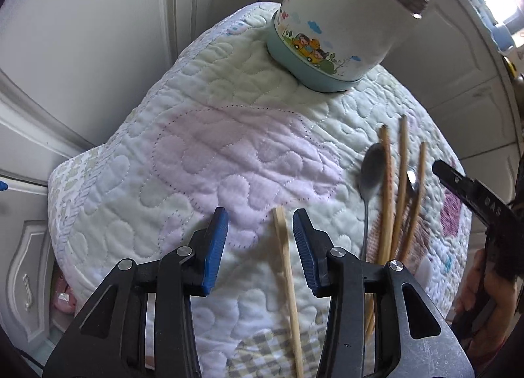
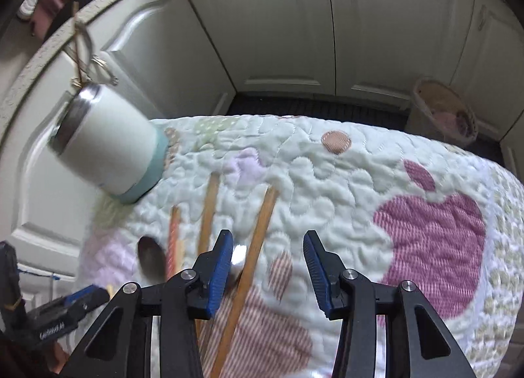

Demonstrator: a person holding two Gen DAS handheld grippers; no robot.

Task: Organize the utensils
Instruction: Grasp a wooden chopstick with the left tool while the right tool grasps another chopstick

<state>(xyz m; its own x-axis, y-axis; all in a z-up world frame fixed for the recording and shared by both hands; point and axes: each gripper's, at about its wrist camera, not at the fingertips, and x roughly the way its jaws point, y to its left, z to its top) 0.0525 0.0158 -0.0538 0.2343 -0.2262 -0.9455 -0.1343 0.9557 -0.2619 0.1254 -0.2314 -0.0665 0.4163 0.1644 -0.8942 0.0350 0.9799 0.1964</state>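
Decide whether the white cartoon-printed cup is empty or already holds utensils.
Holds utensils: the white cartoon-printed cup stands on the quilt, with thin handles sticking above its rim.

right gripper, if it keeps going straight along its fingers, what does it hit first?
Most likely the chopstick that runs up between the right gripper pads, close to its left pad, with the quilted cover right under it. The jaws stand apart and hold nothing. Depth is hard to judge here.

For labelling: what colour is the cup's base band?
Light teal, under a white body, on the cup; clearest in the left wrist view.
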